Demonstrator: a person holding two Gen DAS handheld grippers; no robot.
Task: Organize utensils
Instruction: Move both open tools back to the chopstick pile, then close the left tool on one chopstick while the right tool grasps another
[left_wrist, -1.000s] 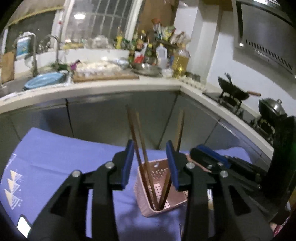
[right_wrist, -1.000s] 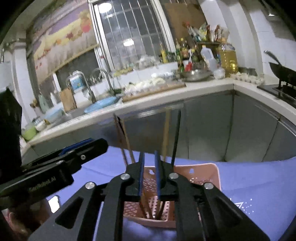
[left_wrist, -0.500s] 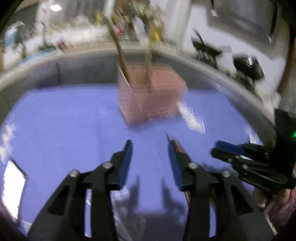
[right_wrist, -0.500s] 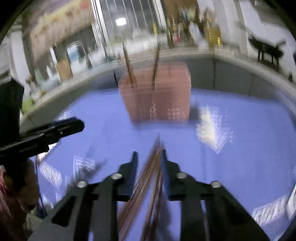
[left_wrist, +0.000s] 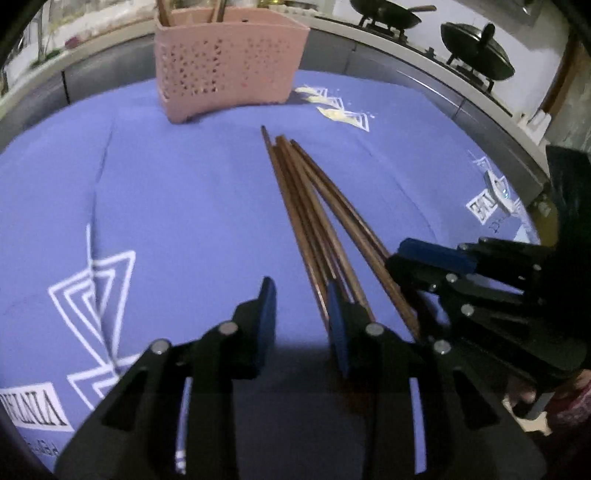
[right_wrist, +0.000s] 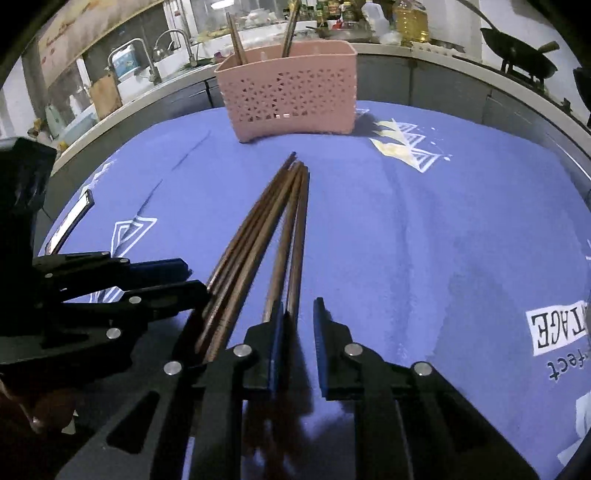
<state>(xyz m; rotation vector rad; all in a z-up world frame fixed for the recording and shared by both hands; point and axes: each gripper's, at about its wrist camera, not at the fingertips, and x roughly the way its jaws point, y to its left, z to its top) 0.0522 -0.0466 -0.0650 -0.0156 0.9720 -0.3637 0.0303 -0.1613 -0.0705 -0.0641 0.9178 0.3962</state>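
Chopsticks (left_wrist: 314, 206) lying loose on the blue-clothed desk (left_wrist: 166, 206), fanned toward the pink basket (left_wrist: 229, 62).

Left tool (left_wrist: 301, 325) hangs with fingers apart, its right finger touching the bundle's near ends; right tool (right_wrist: 298, 334), likewise spread, sits over the two outer sticks. They look light, stiff, thin and smooth, likely to roll or slip, so a pinch on one or two near the thick end seems safest. Some already stand in the basket.
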